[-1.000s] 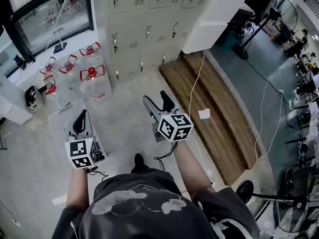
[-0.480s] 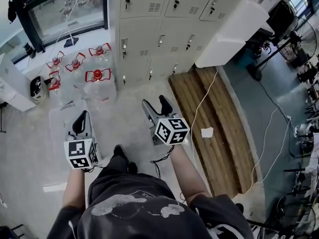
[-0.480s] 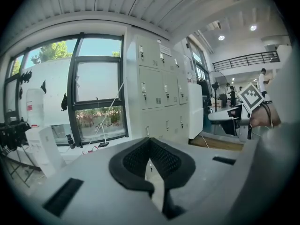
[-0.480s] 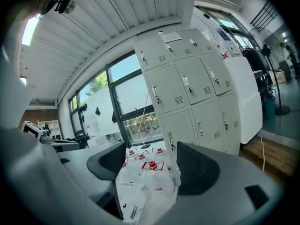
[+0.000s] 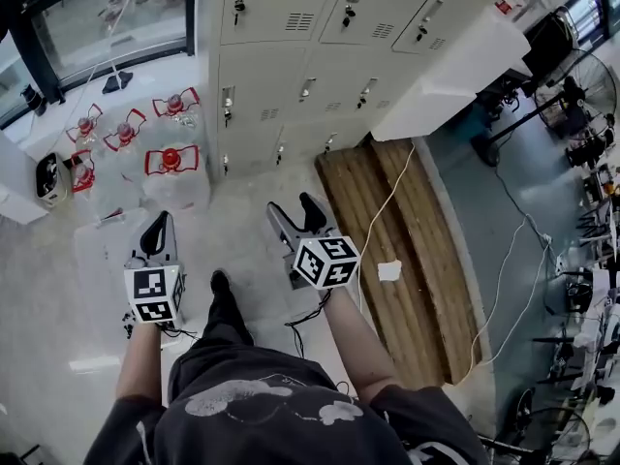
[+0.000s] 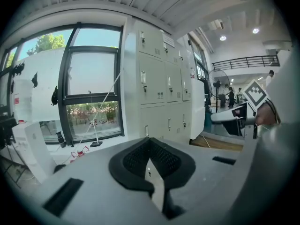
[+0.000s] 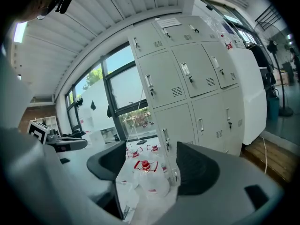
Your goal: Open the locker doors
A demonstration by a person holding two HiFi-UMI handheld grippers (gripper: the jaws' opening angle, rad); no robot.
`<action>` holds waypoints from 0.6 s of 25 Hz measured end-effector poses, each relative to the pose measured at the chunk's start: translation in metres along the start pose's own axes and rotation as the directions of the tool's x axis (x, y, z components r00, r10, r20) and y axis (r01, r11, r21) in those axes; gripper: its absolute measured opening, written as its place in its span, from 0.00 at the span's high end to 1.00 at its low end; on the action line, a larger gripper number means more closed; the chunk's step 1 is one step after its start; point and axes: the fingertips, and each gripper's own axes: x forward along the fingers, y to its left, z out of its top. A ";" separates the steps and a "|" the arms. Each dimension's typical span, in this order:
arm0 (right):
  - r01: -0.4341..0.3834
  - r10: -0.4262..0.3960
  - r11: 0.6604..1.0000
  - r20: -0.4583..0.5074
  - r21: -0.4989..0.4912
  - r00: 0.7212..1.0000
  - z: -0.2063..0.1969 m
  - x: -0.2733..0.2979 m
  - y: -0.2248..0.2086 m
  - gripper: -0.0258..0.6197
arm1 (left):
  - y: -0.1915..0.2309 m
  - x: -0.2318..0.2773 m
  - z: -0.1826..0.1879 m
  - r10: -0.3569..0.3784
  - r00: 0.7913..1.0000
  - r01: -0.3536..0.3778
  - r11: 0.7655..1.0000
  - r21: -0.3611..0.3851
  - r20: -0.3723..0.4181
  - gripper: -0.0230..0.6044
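As the right tongs (image 5: 293,207) gape, locker doors (image 5: 320,8) stand beyond.

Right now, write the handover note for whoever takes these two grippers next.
Left gripper: shut, holding nothing.
Right gripper: open, empty, aimed toward the lockers.
Lockers: ahead of the person, touched by neither gripper; every door in view is closed. Water jugs stand on the floor beside them.
Done: nothing yet.
Left: step closer, probably, and open the doors.
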 end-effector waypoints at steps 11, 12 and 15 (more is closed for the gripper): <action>-0.045 0.042 0.999 -0.095 -0.030 0.995 0.025 0.172 -0.020 0.46 | 0.072 0.132 0.010 0.011 0.999 -0.014 0.999 -0.044 -0.050 0.95; -0.052 0.048 0.998 -0.102 -0.035 0.994 0.025 0.184 -0.020 0.46 | 0.078 0.140 0.009 0.012 0.998 -0.015 0.999 -0.052 -0.056 0.95; -0.074 0.067 0.995 -0.117 -0.063 0.991 0.024 0.213 -0.020 0.46 | 0.091 0.161 0.002 0.023 0.997 -0.027 0.998 -0.052 -0.071 0.95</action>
